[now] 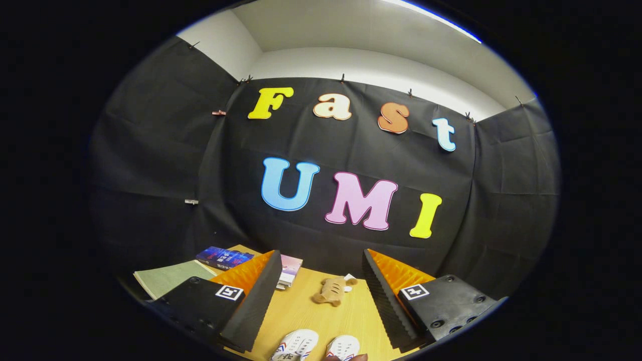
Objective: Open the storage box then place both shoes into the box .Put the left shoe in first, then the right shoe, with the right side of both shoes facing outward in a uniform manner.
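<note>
Two shoes (316, 346) sit side by side on the desk (306, 311), low between the fingers at about 6 o'clock from the middle of the gap, toes pointing away toward the wall. Only the fronts are in sight: pale uppers with striped side trim. Which is the left shoe and which the right I can't tell from here. My read is they'll be light, with soft uppers that give under pressure and a firmer sole edge, so the heel collar or the side wall near the sole looks like the surest place to pinch; the smooth toe cap could slip.

No storage box is in sight, so opening it looks not yet done.

Out from the shoes, at 12 o'clock and just beyond the fingertips, a small plush toy (332, 291) lies on the wood. Round at 10 o'clock, beyond the left finger, there's a stack of books (223, 256) with a green folder (168, 278) beside it.

The hand-held gripper (319, 263) is spread wide, jaws well apart, gripping nothing and touching nothing. It's held up above the desk, looking mostly at the cloth wall.
</note>
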`<act>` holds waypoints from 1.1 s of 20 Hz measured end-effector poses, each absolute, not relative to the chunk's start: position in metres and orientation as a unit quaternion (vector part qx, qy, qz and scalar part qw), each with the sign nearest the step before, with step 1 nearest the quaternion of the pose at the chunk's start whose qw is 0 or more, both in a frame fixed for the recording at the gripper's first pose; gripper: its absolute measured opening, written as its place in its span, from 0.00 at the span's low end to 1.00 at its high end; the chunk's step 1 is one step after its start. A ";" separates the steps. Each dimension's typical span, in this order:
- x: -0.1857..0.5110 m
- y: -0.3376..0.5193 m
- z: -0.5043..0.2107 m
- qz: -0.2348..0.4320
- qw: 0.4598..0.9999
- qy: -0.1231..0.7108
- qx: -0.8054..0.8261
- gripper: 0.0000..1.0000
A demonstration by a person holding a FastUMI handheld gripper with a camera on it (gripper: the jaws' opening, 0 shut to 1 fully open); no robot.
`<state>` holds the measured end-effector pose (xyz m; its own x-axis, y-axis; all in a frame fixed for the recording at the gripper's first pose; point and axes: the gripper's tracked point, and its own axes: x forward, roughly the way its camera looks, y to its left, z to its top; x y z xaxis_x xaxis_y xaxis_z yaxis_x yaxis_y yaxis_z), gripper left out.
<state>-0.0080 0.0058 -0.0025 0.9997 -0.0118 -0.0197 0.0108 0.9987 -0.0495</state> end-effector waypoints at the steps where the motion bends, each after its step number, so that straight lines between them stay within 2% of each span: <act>1: -0.009 0.006 -0.004 -0.006 1.000 0.013 -0.026 0.97; 12: -0.005 -0.002 -0.008 -0.015 0.999 0.026 -0.027 0.97; 18: 0.002 0.027 -0.024 0.053 0.997 0.062 0.007 0.98; 22: 0.004 0.070 -0.050 0.140 0.980 0.116 0.084 0.98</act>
<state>0.0038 0.0699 -0.0505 0.9342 0.2931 -0.2034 -0.2544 0.9470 0.1960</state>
